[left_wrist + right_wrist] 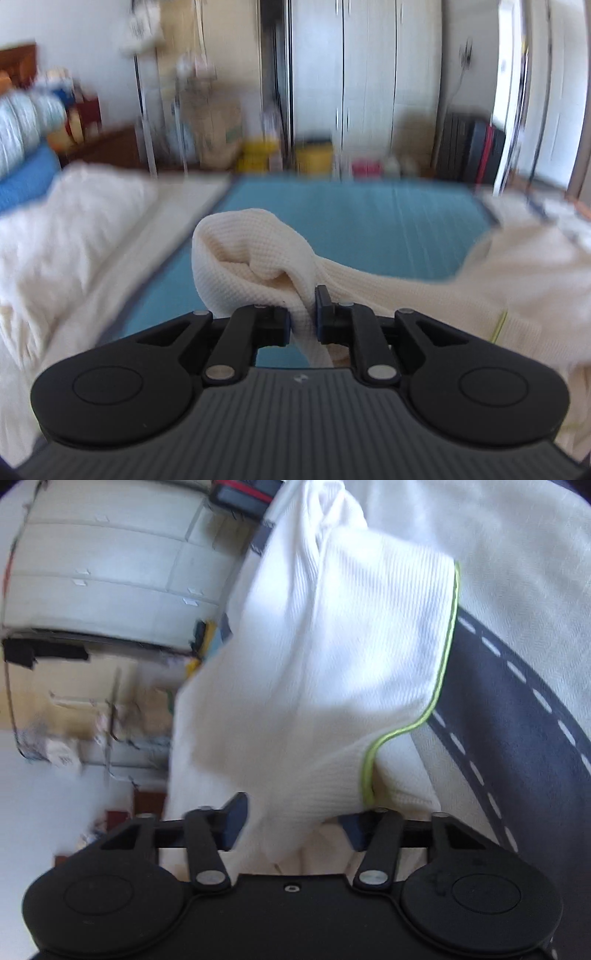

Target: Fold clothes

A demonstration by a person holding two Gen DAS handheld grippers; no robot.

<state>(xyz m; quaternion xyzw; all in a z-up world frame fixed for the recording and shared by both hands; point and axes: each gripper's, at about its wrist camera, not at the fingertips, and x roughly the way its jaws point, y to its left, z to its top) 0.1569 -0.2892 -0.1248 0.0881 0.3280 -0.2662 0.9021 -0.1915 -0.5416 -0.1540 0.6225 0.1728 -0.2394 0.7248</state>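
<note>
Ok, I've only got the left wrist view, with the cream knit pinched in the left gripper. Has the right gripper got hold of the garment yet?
Observer: Not clearly. The right gripper has its jaws standing apart, with the white garment bunched between them.
Operator: Which part of it is in there?
Observer: An edge with lime-green trim, which runs down to just beside the finger on the right of the picture.
Operator: And what's under it on that side?
Observer: Pale bedding crossed by a dark band with white dashes.
</note>
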